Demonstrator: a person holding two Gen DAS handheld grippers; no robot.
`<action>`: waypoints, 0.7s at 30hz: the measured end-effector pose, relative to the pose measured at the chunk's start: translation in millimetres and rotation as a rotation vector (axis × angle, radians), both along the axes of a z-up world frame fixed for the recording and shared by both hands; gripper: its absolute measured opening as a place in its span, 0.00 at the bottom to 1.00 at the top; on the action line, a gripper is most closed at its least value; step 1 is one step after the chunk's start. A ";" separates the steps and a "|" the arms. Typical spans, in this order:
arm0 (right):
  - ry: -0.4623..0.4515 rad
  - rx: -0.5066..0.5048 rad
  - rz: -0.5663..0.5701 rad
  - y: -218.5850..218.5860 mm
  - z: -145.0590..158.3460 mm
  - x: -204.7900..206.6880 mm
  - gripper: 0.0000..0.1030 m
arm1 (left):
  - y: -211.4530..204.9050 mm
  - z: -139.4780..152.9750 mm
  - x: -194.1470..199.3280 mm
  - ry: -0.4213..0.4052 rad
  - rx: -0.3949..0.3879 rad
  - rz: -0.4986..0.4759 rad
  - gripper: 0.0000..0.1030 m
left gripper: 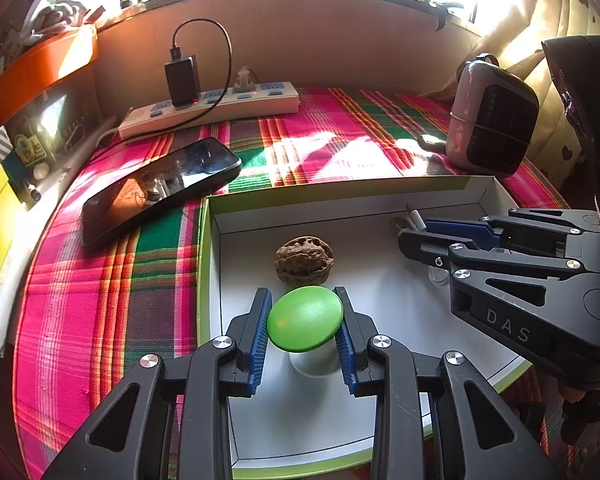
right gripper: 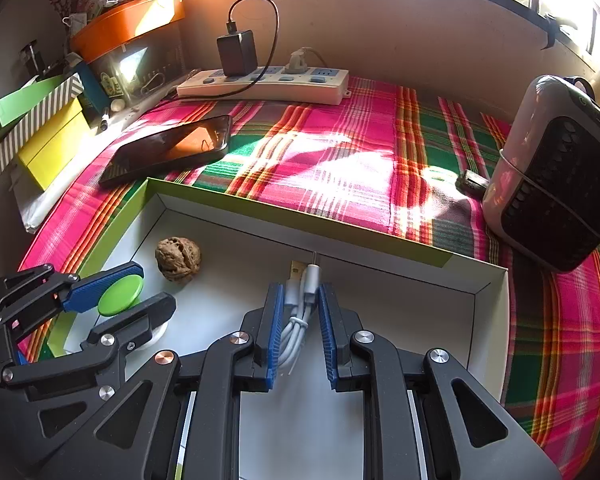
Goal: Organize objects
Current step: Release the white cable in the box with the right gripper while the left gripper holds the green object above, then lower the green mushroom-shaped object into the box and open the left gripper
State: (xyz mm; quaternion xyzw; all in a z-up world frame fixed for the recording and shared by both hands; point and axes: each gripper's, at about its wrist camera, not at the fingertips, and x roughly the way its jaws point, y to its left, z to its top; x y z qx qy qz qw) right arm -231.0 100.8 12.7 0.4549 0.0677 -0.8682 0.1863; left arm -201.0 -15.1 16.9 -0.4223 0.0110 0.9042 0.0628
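Blue-padded left tool (left gripper: 305,322) pinches a green-capped white knob (left gripper: 305,318) low over the near left floor of the white box (right gripper: 494,320). Right tool (right gripper: 299,320) grips a coiled white cable (right gripper: 300,308) at the box's middle. Beyond the knob lies a walnut (left gripper: 304,261); a phone (left gripper: 160,192) rests far left on the plaid worktop (right gripper: 340,168).

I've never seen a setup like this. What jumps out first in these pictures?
A bright green knob sits clamped between the left gripper fingers, over a white box holding a walnut. The right gripper pinches a coiled white cable in the same box, all on a vivid pink plaid cloth.
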 end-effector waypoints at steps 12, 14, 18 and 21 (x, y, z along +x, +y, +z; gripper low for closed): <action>0.007 -0.004 -0.007 0.0 1.5 2.7 0.27 | 1.7 -0.4 0.6 0.000 -0.010 -0.002 0.30; 0.010 -0.001 -0.010 -0.3 2.1 3.1 0.28 | 2.0 -0.2 1.3 0.002 -0.014 -0.002 0.31; 0.009 -0.003 -0.018 1.2 2.3 4.1 0.32 | 4.3 -0.7 2.5 -0.003 -0.016 -0.010 0.34; 0.010 -0.004 -0.021 2.4 3.0 5.3 0.32 | 4.4 -0.1 3.1 0.001 -0.021 -0.011 0.35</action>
